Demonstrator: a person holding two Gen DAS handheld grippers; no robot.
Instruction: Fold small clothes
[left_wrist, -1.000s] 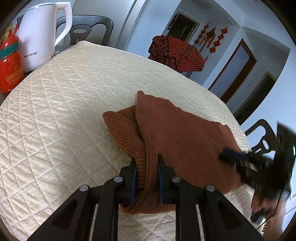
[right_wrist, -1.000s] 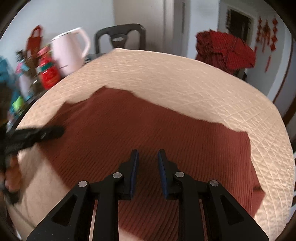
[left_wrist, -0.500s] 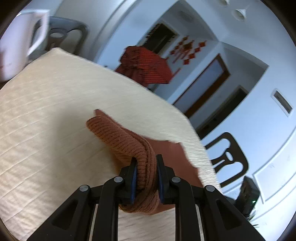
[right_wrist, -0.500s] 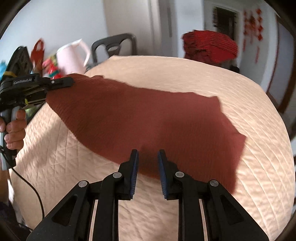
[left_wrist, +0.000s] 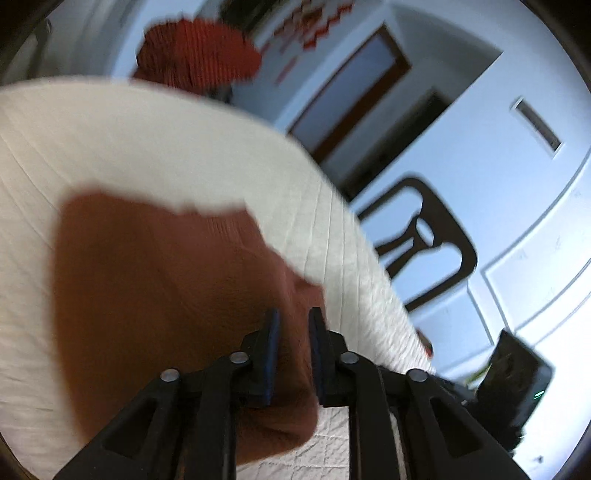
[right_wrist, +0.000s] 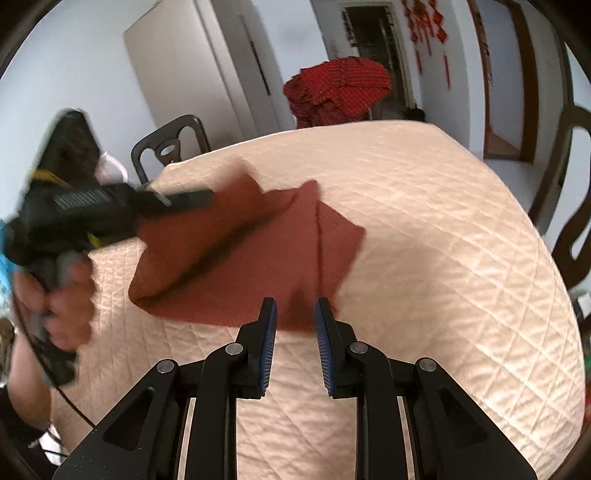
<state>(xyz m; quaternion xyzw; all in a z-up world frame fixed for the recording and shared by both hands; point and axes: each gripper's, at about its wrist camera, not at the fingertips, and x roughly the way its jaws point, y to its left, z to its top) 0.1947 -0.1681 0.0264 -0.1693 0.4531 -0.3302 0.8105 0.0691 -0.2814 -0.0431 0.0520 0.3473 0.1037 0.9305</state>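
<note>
A rust-brown knitted garment (right_wrist: 240, 258) lies partly folded on the cream quilted table (right_wrist: 424, 229). In the left wrist view my left gripper (left_wrist: 293, 354) is shut on a thick fold of the garment (left_wrist: 155, 295) and holds it over the rest of the cloth. In the right wrist view the left gripper (right_wrist: 192, 197) shows at the left, carrying the garment's edge over its middle. My right gripper (right_wrist: 294, 325) hovers slightly open and empty at the garment's near edge, apart from it.
A pile of red checked cloth (right_wrist: 336, 92) sits beyond the table's far edge. Dark chairs stand at the far left (right_wrist: 170, 147) and at the right (left_wrist: 424, 236). Doors and white walls lie behind.
My left gripper has carried the garment's edge across to the right, folding it over. My right gripper has drawn back off the cloth and its fingers stand a little wider.
</note>
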